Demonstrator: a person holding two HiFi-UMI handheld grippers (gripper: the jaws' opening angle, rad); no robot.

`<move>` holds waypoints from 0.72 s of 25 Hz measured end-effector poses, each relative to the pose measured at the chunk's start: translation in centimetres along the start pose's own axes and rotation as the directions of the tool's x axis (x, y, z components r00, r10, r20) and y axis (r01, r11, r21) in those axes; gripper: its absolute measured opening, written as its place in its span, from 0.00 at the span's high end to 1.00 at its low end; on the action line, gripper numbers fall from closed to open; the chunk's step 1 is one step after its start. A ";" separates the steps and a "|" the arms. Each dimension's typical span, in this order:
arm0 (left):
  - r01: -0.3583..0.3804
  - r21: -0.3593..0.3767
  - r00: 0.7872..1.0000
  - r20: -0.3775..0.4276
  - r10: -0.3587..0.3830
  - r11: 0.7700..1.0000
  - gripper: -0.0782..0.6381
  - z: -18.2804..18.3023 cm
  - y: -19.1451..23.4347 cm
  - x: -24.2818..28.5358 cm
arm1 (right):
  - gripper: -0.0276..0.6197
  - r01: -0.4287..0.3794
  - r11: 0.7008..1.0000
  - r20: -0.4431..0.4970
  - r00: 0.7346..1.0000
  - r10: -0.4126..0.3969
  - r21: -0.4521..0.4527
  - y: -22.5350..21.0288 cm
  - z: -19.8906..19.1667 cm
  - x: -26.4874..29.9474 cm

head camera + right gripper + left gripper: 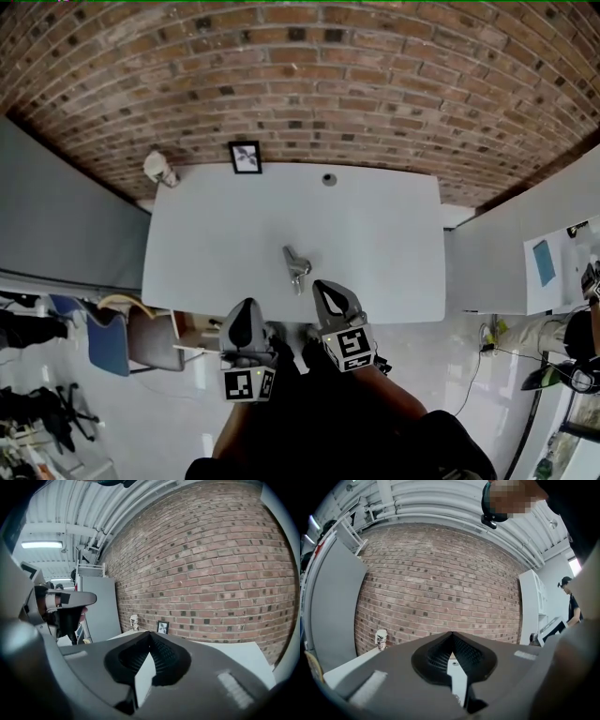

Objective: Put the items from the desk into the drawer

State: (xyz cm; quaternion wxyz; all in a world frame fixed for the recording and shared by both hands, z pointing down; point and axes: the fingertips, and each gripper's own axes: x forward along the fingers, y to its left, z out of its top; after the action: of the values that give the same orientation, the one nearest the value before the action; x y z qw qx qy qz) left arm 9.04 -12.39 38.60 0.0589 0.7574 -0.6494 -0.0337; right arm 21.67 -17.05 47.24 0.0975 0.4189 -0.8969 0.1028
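White desk (375, 234): left gripper (246, 309), right gripper (323, 289) held closed, empty; metal item (296, 266) ahead of right jaws, pickup not begun; opening judged needed

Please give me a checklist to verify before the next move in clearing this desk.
1. Left tongs empty: ok, shut on nothing.
2. Right tongs empty: ok, shut on nothing.
3. Tongs open for a grasp: not ok, both pairs are closed.
4. Metal item on the desk unobstructed: ok, it lies alone just beyond both tongs.
5. Drawer open: cannot tell, none clearly in view.
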 end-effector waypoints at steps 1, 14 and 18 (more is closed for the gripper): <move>0.005 -0.003 1.000 -0.005 -0.005 1.000 0.86 0.0 -0.3 0.5 | 0.95 0.004 1.000 -0.008 1.000 -0.003 0.007 -0.4 -0.2 0.3; 0.114 -0.039 0.991 -0.071 -0.117 0.993 0.86 -2.2 0.0 7.8 | 0.95 0.098 0.991 -0.158 0.984 -0.083 0.087 -4.2 -5.6 5.6; 0.146 -0.047 0.985 -0.090 -0.149 0.988 0.86 -3.0 1.1 9.8 | 0.95 0.123 0.987 -0.221 0.970 -0.098 0.100 -4.6 -7.9 7.7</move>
State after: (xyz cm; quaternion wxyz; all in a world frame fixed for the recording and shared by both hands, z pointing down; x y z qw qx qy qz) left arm 9.83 -22.06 41.94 0.1016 0.8028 -0.5873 -0.0157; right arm 21.09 -23.47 57.26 0.1757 0.4596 -0.8490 0.1926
